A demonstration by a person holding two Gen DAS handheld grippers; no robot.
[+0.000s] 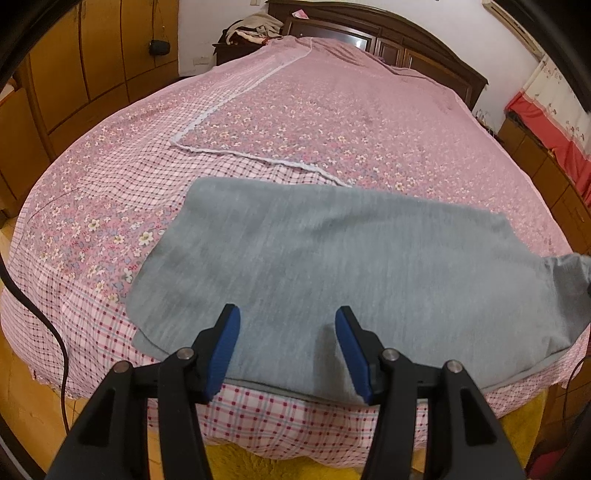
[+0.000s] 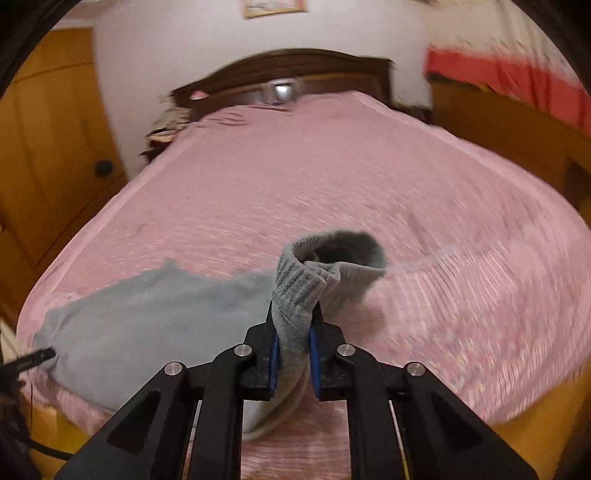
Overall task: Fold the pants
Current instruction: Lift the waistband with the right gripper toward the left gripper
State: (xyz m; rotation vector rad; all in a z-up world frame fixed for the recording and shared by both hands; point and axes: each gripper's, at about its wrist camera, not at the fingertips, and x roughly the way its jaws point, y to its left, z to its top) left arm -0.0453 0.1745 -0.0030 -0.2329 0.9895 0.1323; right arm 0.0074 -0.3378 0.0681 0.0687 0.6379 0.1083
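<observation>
Grey pants (image 1: 332,266) lie across the near edge of the bed, folded lengthwise. My left gripper (image 1: 287,325) is open just above their near left part, blue pads apart, holding nothing. My right gripper (image 2: 293,321) is shut on the ribbed cuff (image 2: 306,280) of the pants and holds it lifted above the bed; the rest of the pants (image 2: 147,317) trails to the left. The right wrist view is motion-blurred. The lifted end shows at the right edge of the left wrist view (image 1: 569,280).
The bed has a pink floral cover (image 1: 332,122) and a checked sheet (image 1: 110,332). A dark wooden headboard (image 1: 388,33) is at the far end, wooden wardrobes (image 1: 92,66) at the left, a low cabinet (image 1: 546,173) at the right. A black cable (image 1: 55,343) hangs at the left.
</observation>
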